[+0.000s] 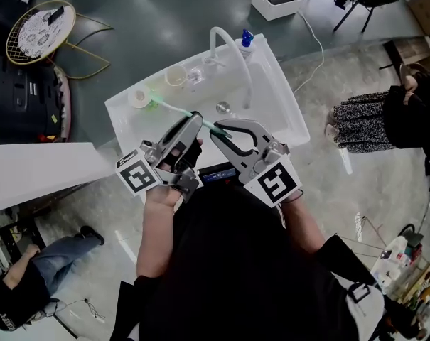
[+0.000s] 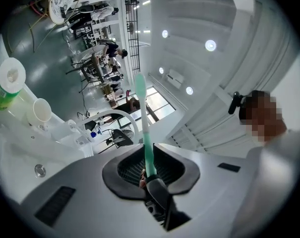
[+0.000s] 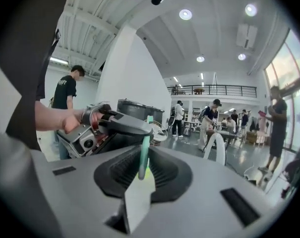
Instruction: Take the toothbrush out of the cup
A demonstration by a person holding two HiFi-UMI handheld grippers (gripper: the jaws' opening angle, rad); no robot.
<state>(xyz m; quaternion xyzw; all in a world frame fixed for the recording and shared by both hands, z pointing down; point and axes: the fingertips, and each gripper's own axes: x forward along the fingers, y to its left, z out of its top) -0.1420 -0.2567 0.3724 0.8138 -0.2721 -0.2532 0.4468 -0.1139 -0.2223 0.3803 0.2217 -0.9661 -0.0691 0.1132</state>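
Observation:
A green toothbrush hangs level over the white sink, clear of the pale cup on the sink's back ledge. My left gripper is shut on its shaft. In the left gripper view the shaft rises from between the jaws of the left gripper, and the cup stands off to the left. My right gripper meets it from the right, shut on the handle's end. In the right gripper view the handle sits between the right gripper jaws, with the left gripper just ahead.
A green bottle with a white cap and a clear glass share the ledge with the cup. The white curved faucet and a blue-capped bottle stand at the sink's far end. A person in a patterned skirt stands to the right.

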